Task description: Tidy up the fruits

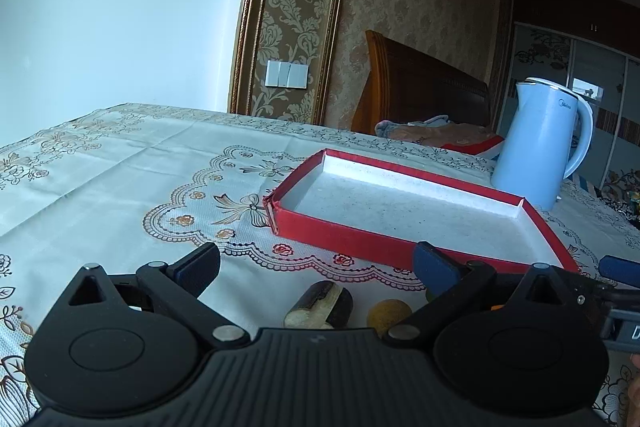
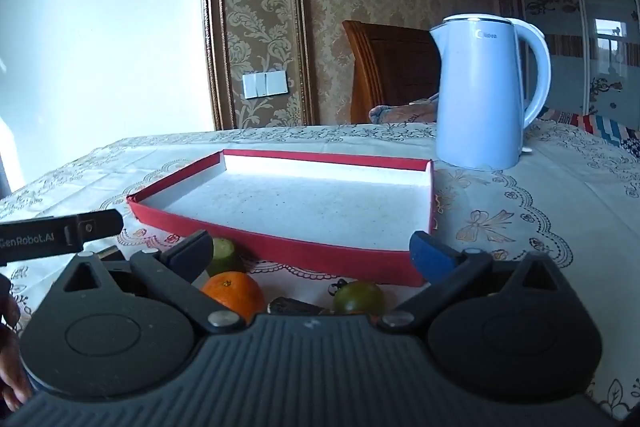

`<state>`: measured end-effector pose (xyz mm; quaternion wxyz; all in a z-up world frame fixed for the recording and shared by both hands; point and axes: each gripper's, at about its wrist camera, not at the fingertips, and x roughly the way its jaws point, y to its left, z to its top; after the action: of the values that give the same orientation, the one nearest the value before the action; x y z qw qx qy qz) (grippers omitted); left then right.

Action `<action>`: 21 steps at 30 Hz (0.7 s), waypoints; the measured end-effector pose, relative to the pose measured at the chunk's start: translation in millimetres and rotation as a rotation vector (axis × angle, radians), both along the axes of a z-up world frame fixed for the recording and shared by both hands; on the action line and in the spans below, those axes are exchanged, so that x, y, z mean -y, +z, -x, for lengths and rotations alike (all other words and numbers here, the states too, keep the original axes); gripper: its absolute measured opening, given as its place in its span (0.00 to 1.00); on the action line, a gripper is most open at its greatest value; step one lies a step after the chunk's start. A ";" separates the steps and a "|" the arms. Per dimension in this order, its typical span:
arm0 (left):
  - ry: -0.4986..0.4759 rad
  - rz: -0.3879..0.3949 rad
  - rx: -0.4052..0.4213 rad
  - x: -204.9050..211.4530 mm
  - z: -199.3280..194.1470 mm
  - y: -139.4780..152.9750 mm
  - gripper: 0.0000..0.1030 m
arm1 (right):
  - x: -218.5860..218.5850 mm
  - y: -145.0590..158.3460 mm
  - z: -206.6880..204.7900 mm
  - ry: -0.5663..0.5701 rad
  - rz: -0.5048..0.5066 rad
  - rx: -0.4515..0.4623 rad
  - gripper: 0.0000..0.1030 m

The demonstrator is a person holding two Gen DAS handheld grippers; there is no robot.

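Damask-papered walls are seen behind a table spread with a floral embroidered tablecloth (image 2: 540,187), where much bare cloth is left around a shallow red-sided cardboard tray (image 2: 280,251). Beside its far corner a pale blue electric kettle (image 2: 480,91) is stood. Both the left gripper (image 1: 316,263) and the right gripper (image 2: 312,247) are held wide apart, nothing gripped, above an orange mandarin (image 2: 234,293) and a green citrus fruit (image 2: 358,297) lying just before the tray's near edge.

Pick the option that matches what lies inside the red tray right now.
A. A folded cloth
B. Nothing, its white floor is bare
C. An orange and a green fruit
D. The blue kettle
B: the red tray shows only its bare white floor, while the orange and the green fruit sit on the tablecloth in front of it.
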<state>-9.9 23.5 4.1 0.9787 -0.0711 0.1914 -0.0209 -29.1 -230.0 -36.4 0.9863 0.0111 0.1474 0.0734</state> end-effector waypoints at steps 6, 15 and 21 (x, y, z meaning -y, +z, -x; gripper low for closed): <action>0.018 -0.029 -0.030 4.6 -1.8 -1.9 1.00 | -10.5 1.1 10.8 -0.028 0.071 0.063 1.00; -0.010 -0.046 -0.018 7.3 1.8 -1.9 1.00 | -5.9 -0.2 4.8 -0.049 0.052 0.024 1.00; -0.014 -0.042 -0.035 6.9 -1.4 -2.8 1.00 | -6.1 0.1 6.6 -0.054 0.052 0.037 1.00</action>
<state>-8.4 16.6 1.3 0.9763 -0.0496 0.2094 -0.0225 -35.8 -223.9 -36.3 0.9904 -0.0121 0.1309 0.0431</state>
